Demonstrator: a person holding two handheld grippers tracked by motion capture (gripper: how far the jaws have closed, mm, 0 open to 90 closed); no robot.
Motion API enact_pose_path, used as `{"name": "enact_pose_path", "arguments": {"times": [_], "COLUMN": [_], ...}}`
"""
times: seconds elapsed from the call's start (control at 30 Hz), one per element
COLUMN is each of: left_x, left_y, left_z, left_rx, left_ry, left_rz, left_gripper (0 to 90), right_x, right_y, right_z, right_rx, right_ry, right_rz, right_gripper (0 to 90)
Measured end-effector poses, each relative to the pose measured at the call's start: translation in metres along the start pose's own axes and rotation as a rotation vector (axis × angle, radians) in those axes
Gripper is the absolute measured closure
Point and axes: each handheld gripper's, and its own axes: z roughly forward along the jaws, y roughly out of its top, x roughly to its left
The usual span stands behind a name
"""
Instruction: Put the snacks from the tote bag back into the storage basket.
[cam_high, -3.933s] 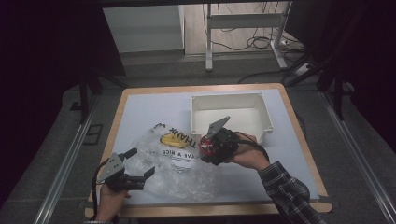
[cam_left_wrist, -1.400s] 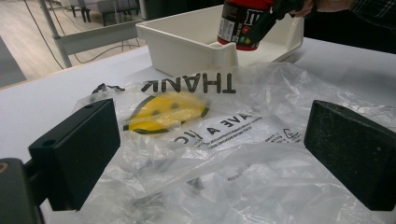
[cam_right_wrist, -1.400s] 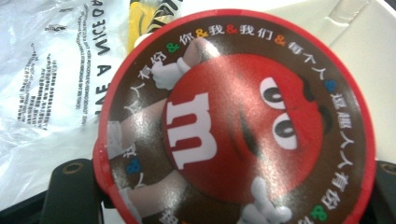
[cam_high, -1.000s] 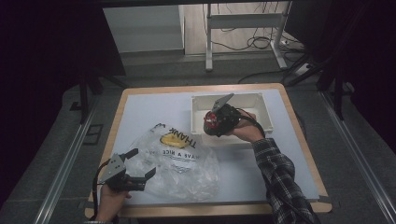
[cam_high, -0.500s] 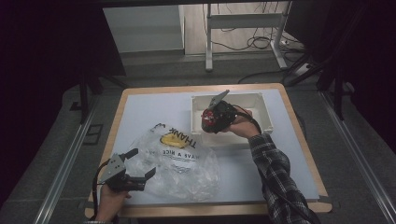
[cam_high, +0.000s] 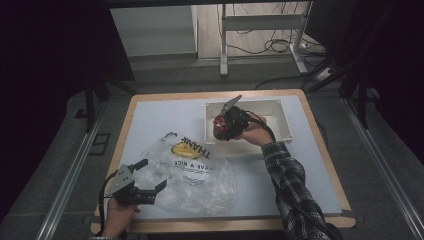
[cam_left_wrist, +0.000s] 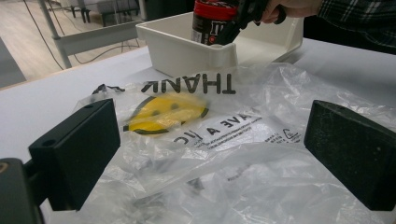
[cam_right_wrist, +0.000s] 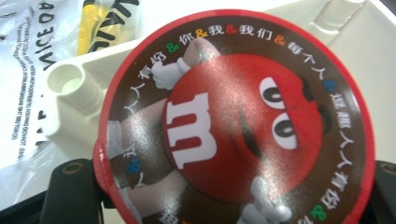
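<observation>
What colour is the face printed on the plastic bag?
Yellow, on the plastic bag, clearest in the left gripper view.

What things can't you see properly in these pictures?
- Inside the white bin, high view: the candy tub and right gripper hide part of the floor.
- Left gripper view: the tub's lid is cut off by the top edge.
- Right gripper view: the tub's lid hides its body and the jaws' grip.
- Plastic bag: any contents can't be told through the crumpled film.
</observation>
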Motion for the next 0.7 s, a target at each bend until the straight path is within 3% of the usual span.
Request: {"name": "enact_pose_path", "arguments": {"times": [0.7], "left_x": [0.000], "left_y": [0.000], "left_z": [0.000], "left_rx": [0.002], "left_ry": [0.001], "left_rz": [0.001], "left_gripper": [3.5], "right_x": [-0.002], "right_y": [0.007], "right_z": [0.019], "right_rx": [0.019], "right_ry": [-0.003], "right_rz": [-0.003], "right_gripper": [25.5]}}
